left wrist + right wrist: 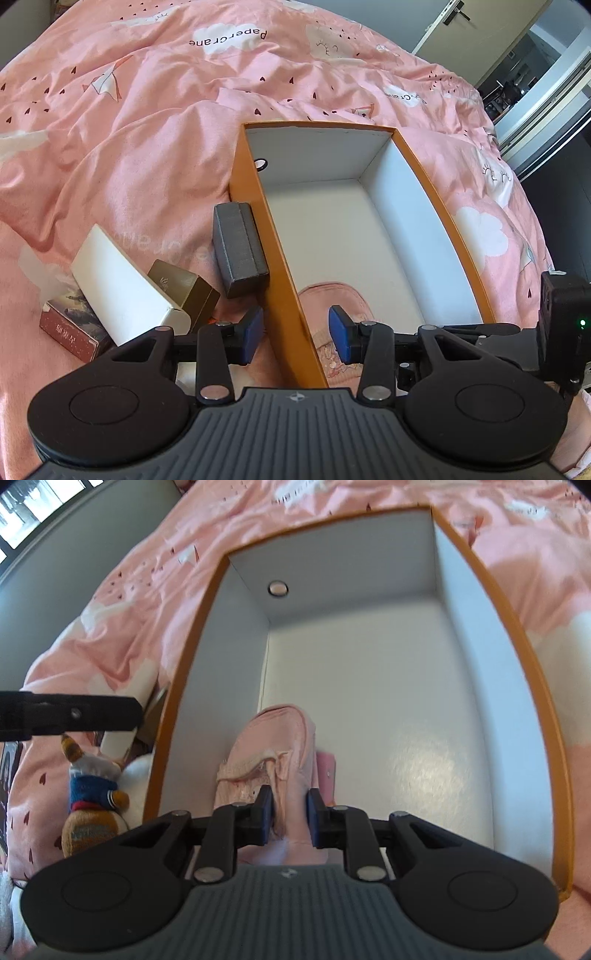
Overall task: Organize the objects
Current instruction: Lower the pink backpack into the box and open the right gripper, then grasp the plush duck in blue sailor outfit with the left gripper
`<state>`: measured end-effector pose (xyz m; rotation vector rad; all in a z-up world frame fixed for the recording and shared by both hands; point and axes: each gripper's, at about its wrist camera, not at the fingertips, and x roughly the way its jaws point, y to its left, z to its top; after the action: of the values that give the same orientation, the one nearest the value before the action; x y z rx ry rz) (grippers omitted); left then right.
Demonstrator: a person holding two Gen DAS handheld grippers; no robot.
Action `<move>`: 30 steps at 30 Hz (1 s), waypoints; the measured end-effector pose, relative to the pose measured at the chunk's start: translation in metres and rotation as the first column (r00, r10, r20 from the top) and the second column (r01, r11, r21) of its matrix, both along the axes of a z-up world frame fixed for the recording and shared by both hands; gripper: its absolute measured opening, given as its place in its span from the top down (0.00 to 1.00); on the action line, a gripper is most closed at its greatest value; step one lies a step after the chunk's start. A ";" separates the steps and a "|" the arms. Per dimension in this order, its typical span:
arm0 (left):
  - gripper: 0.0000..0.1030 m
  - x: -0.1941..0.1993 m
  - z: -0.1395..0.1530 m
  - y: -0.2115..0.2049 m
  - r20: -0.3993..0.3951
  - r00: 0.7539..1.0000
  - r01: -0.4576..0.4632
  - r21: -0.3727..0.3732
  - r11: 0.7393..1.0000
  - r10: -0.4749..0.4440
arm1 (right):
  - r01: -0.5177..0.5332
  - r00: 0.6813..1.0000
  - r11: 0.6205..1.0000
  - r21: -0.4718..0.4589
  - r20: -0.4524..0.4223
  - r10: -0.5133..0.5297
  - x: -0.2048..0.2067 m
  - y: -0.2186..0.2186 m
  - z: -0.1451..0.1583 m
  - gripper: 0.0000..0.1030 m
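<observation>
A pink pouch [273, 760] is clamped by the right gripper [289, 814] inside the box [532, 686], while the box wall is straddled, untouched, by the half-open left gripper [296, 334].

Both wrist views look steeply down at the bed. The left sits over the box's [284, 295] seven o'clock wall; the right, closer, looks inside the box [517, 664]. Both share its white floor.
</observation>
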<state>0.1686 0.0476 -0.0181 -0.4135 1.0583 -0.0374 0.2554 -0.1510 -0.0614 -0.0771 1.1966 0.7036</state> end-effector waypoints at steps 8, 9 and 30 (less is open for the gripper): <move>0.54 -0.010 -0.011 0.009 -0.016 1.000 -0.017 -0.022 1.000 0.017 | -0.047 0.994 0.996 -0.076 -0.100 0.039 0.011 0.009 -0.016 0.80; 0.54 -0.012 -0.012 0.011 -0.016 1.000 -0.019 -0.023 1.000 0.019 | -0.062 0.994 0.993 -0.100 -0.092 0.053 0.010 0.015 -0.019 0.80; 0.52 -0.073 0.010 0.033 0.070 0.996 -0.052 0.020 0.998 0.051 | 0.010 0.934 0.972 -0.237 0.348 0.075 -0.064 0.043 0.030 0.55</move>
<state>0.0953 0.0809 -0.0086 -0.4167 0.9781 0.0056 0.1913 -0.1084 -0.0319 -0.4082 0.9250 0.5453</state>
